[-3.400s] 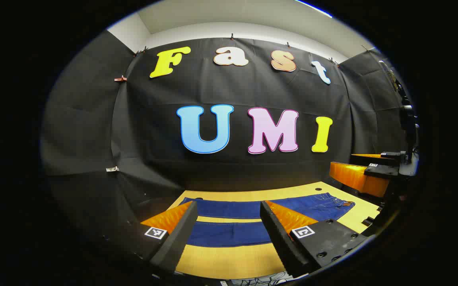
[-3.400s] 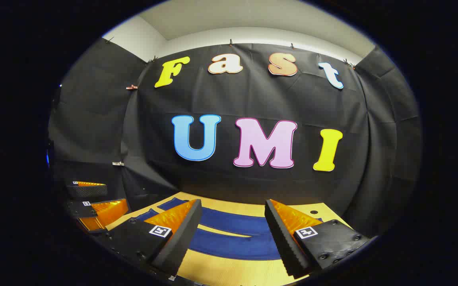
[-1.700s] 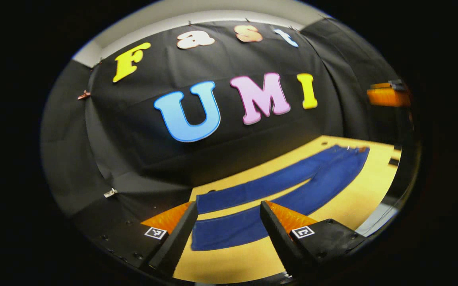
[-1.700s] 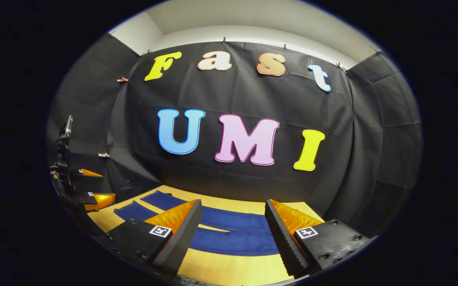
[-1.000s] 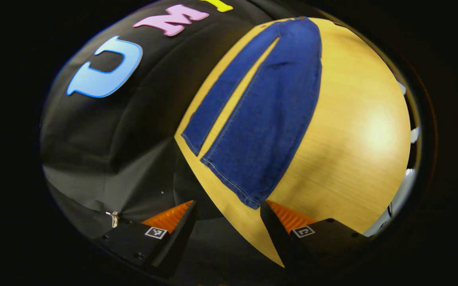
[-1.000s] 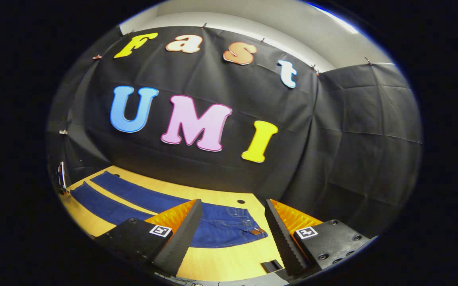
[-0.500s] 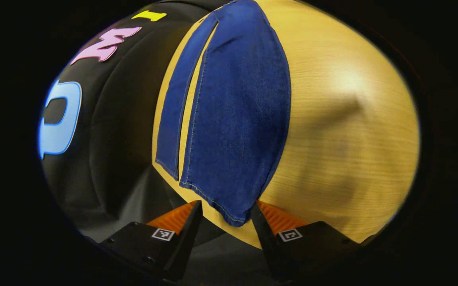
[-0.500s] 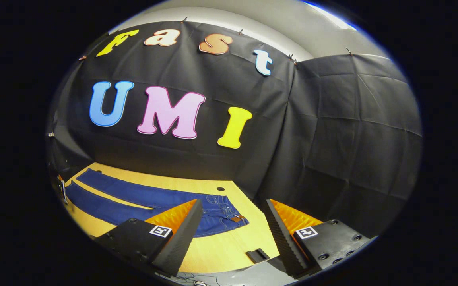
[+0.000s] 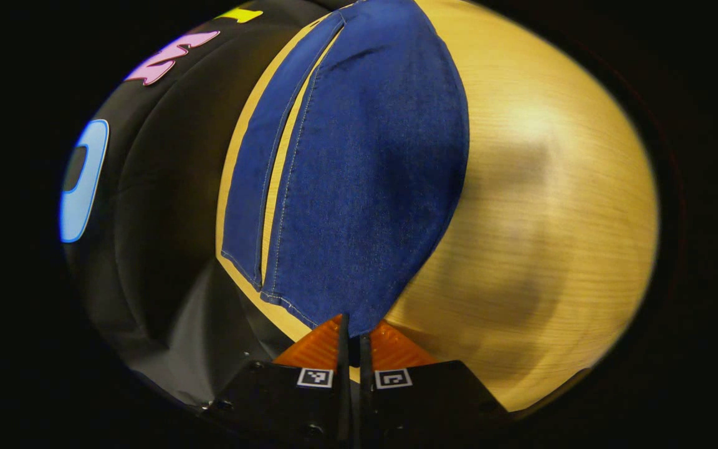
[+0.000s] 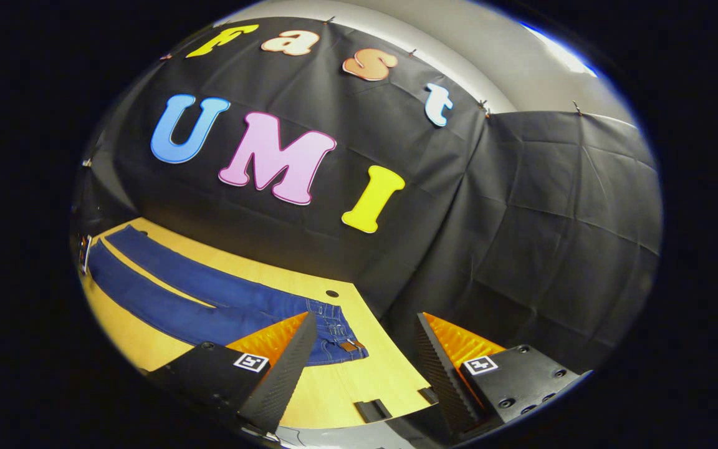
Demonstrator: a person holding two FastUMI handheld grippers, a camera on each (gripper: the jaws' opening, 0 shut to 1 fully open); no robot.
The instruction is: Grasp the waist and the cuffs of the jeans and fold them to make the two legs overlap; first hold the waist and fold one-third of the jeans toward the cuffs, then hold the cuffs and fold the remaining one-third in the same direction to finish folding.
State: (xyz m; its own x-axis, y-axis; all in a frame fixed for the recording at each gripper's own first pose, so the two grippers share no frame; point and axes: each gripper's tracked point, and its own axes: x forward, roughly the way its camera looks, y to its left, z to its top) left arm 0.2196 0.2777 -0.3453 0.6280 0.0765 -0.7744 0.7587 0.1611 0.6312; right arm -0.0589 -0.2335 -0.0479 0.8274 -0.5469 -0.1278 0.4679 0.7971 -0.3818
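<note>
- Since half a second ago your left gripper has gone from wide apart to pinched together at the corner of the near cuff of the jeans.
- In the left gripper view you are tipped steeply down over the table, looking along the two legs, which lie flat side by side with a thin strip of wood showing between them.
- Your left fingers are almost touching each other, and the cuff's hem runs into the narrow slit between them; both appear to press on the cloth.
- In the right gripper view your right gripper is held level above the waist end, turned toward the booth's corner.
- Its jaws stand wide apart and hold nothing.
- The waist lies flat on the table just beyond your right gripper's left finger, with the legs stretching away to the left.
</note>
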